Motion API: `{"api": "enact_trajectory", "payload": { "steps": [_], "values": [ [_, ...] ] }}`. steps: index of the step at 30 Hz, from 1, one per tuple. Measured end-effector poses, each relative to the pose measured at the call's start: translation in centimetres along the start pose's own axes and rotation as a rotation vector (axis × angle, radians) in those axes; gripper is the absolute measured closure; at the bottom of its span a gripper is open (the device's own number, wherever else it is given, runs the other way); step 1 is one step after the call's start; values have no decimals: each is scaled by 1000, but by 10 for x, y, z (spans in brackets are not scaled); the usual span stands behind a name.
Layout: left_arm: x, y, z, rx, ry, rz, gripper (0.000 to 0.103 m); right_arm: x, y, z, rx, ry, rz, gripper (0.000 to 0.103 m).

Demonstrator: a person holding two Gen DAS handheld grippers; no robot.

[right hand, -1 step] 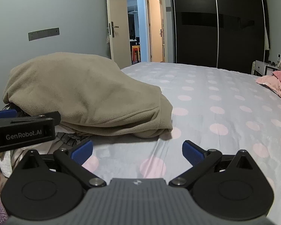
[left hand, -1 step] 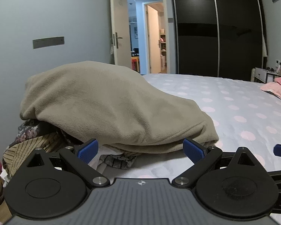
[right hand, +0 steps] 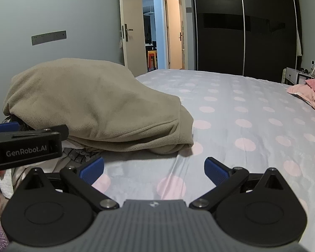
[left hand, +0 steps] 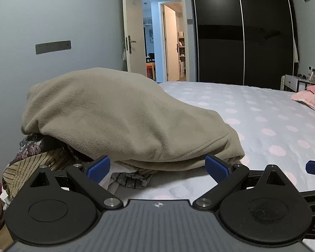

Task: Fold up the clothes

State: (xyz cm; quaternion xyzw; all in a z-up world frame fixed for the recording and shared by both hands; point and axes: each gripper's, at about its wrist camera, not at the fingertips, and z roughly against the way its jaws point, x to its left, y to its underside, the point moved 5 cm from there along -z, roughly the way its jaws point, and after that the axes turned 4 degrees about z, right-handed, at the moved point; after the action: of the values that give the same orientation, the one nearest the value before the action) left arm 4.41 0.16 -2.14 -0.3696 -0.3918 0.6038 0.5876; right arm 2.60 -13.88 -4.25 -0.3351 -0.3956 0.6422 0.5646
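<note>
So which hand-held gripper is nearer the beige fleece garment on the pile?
Left. The left hand-held gripper sits right at the beige fleece garment, jaws open. The right hand-held gripper faces bare bedsheet beside it.

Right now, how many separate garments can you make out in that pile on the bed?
4, maybe more hidden: beige fleece on top, dark floral piece under its left end, tan striped one below that, grey striped one at the front.

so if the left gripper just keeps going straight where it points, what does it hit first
Most likely the lower front edge of the beige fleece, which lies straight ahead of the open left gripper on the bed. Depth is hard to judge.
</note>
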Motion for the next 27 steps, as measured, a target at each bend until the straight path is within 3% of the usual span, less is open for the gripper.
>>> {"api": "enact_trajectory", "payload": {
  "steps": [3,8,27],
  "values": [
    [2,3,5,-6,-32,-6,4,-1,-1,-1,-3,-1,2,1],
    [2,3,-4,45,-11,3,4,5,0,2,-10,3,38,1],
    [-7,7,-4,60,47,9,4,9,4,-2,28,9,28,1]
  ]
}}
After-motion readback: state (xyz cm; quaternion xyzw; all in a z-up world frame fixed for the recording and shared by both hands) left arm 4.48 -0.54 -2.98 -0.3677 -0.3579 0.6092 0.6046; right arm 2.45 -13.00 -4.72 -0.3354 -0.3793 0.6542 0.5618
